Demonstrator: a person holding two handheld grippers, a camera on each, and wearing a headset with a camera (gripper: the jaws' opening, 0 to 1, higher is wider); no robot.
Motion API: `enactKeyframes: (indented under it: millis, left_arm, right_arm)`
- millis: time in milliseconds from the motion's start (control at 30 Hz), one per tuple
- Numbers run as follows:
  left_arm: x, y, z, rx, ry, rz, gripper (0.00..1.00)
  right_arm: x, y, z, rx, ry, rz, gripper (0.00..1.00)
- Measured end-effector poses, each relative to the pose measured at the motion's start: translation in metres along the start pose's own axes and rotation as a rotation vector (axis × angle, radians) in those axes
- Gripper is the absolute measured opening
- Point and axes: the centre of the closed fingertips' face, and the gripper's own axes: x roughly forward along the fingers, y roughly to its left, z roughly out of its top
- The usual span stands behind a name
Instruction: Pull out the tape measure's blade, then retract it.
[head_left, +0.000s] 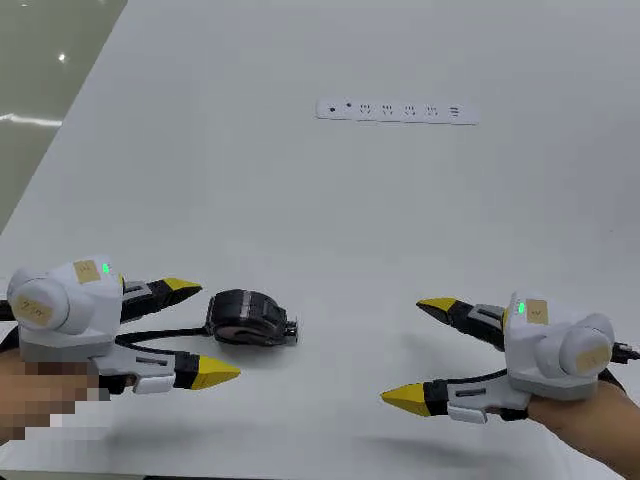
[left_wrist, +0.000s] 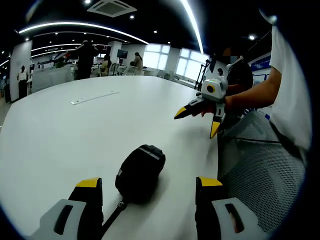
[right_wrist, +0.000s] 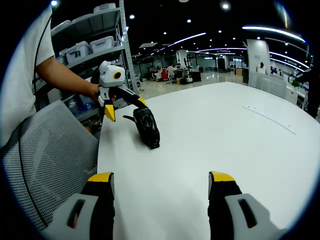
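A black tape measure lies on the white table, its blade end facing right and a black strap trailing left. My left gripper is open, yellow-tipped jaws just left of the case. In the left gripper view the tape measure sits just ahead of the open jaws, nothing touching it. My right gripper is open at the table's right front, well apart from the case. In the right gripper view the tape measure lies ahead to the left, with the left gripper behind it.
A white power strip lies flat at the far middle of the table. A grey mesh chair stands by the table's near edge. Shelves with storage boxes rise behind the person.
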Motion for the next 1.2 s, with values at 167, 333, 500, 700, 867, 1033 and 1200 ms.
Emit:
enactKeyframes:
  millis: [167,333,500,700,867,1033,1200]
  left_arm:
    - [0.005,0.005,-0.003,0.006,0.019,-0.018,0.68]
    - [0.010,0.011,-0.008,0.014,0.043,-0.029,0.61]
    - [0.013,0.013,-0.010,0.019,0.054,-0.037,0.54]
    - [0.015,0.014,-0.009,0.036,0.060,-0.039,0.48]
    - [0.017,0.014,-0.010,0.037,0.066,-0.051,0.44]
    - [0.020,0.013,-0.012,0.032,0.077,-0.069,0.38]
    - [0.022,0.013,-0.011,0.043,0.083,-0.076,0.35]
  right_arm:
    - [0.003,0.002,0.003,0.005,-0.009,0.011,0.77]
    - [0.004,0.003,0.003,0.007,-0.011,0.013,0.77]
    - [0.003,0.002,0.002,0.018,-0.012,0.013,0.76]
    - [0.002,0.001,0.001,0.027,-0.014,0.010,0.76]
    - [0.001,0.002,0.001,0.040,-0.019,0.015,0.75]
    - [0.001,0.003,0.000,0.042,-0.020,0.017,0.75]
    - [0.001,0.005,-0.001,0.043,-0.018,0.022,0.74]
